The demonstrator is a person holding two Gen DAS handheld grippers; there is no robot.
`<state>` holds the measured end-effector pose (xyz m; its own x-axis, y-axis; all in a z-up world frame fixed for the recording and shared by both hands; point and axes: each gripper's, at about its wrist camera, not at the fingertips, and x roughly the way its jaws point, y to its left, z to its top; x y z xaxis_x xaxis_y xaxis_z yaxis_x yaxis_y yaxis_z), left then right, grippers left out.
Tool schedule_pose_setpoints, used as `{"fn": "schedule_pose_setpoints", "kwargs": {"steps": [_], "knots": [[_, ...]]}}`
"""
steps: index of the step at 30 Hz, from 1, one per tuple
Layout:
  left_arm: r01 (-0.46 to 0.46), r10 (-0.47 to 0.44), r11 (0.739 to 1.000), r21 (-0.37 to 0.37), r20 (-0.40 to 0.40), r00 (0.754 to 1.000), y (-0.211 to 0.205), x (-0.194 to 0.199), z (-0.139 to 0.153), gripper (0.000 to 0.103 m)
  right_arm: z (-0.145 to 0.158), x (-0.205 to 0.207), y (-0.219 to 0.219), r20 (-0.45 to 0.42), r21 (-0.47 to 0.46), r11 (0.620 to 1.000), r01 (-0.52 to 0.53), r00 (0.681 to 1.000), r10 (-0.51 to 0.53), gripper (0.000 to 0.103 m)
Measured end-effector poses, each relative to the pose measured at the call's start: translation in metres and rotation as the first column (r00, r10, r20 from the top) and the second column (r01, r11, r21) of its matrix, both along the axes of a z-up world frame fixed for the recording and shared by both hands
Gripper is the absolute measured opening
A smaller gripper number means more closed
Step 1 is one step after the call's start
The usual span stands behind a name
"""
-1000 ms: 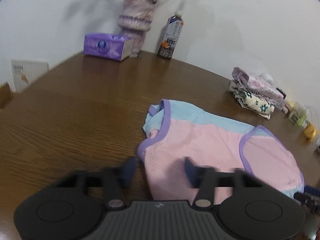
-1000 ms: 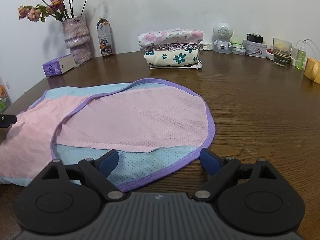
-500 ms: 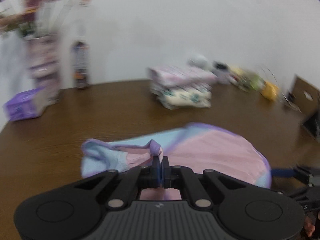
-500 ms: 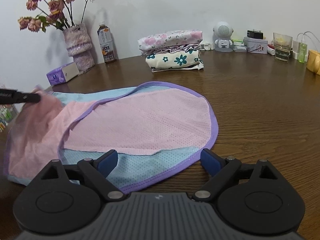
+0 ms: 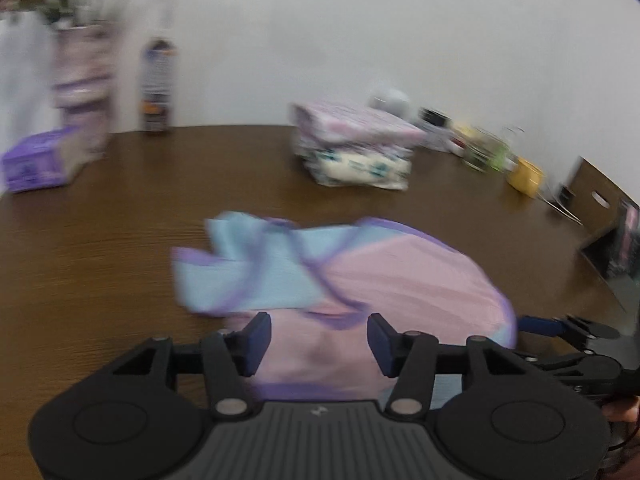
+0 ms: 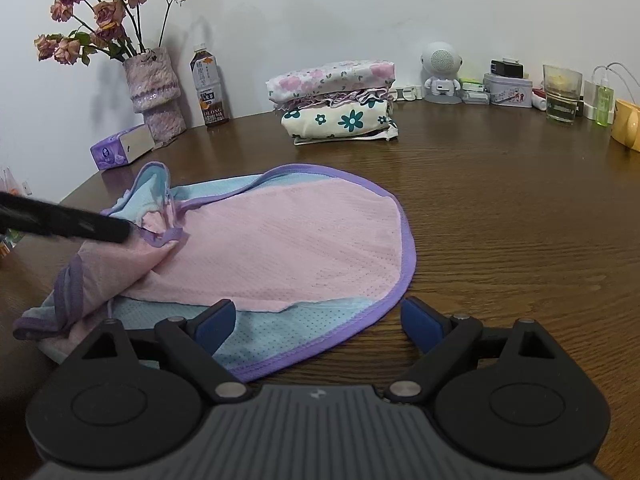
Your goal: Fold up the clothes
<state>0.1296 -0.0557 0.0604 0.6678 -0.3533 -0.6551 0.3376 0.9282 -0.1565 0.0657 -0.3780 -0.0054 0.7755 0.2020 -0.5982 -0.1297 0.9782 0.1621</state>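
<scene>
Folded pile (image 6: pixel 334 100) beyond pink garment (image 6: pixel 288 240)

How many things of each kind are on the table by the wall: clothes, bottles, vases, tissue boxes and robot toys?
Clothes: 2 (pink and blue garment, stack of folded clothes)
Bottles: 2 (tea bottle, small green bottle)
Vases: 1 (vase of dried roses)
Tissue boxes: 1 (purple tissue box)
Robot toys: 1 (white robot figure)
Total: 7

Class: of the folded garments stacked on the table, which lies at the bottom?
The cream one with teal flowers; the pink-flowered one tops the stack.
</scene>
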Motion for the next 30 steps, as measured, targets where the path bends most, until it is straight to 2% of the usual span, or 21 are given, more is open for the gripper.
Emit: {"fn": "schedule_pose_setpoints", "kwargs": {"steps": [3,9,12,13,14,15,18,21,25,26,30], "knots": [[-0.083,0.083,0.996,0.023,-0.019,0.996,0.027,0.009,-0.002,0.052,0.000,0.004,0.003,-0.004,-0.020,1.000,0.004,1.000,-0.004,0.091],[-0.046,0.046,0.999,0.002,-0.075,0.996,0.036,0.040,-0.020,0.050,0.008,0.017,0.025,-0.006,-0.024,0.999,-0.031,1.000,0.031,0.091],[-0.033,0.034,0.999,0.021,-0.078,0.996,0.032,0.059,-0.029,0.048,0.013,0.022,0.040,0.001,-0.032,0.998,-0.052,0.999,0.052,0.091],[-0.026,0.028,0.999,0.019,-0.079,0.997,0.031,0.065,-0.032,0.041,0.015,0.024,0.044,0.002,-0.039,0.998,-0.056,0.998,0.056,0.091],[-0.019,0.020,1.000,0.014,-0.089,0.996,0.032,0.070,-0.034,0.010,0.016,0.024,0.049,0.002,-0.046,0.997,-0.060,0.998,0.060,0.091],[-0.006,0.007,1.000,0.009,-0.097,0.995,0.032,0.074,-0.034,0.004,0.017,0.025,0.052,0.002,-0.053,0.997,-0.063,0.998,0.063,0.091],[0.053,-0.053,0.998,0.018,-0.025,0.998,0.027,0.071,-0.018,0.004,0.020,0.025,0.058,0.004,-0.093,0.995,-0.040,0.999,0.040,0.091],[0.095,-0.096,0.995,0.030,0.039,0.995,0.018,0.071,0.002,0.004,0.026,0.024,0.056,0.022,-0.160,0.987,0.032,0.999,-0.029,0.091],[0.139,-0.142,0.989,0.046,0.062,0.988,0.002,0.081,0.009,0.004,0.039,0.023,0.055,0.059,-0.177,0.982,0.066,0.997,-0.056,0.091],[0.142,-0.144,0.989,0.041,0.054,0.988,0.000,0.085,0.007,0.004,0.043,0.023,0.057,0.068,-0.173,0.983,0.058,0.997,-0.047,0.091],[0.143,-0.143,0.990,0.015,0.017,0.990,-0.004,0.102,-0.002,0.005,0.057,0.033,0.089,0.082,-0.170,0.982,-0.084,0.992,0.100,0.087]]}}
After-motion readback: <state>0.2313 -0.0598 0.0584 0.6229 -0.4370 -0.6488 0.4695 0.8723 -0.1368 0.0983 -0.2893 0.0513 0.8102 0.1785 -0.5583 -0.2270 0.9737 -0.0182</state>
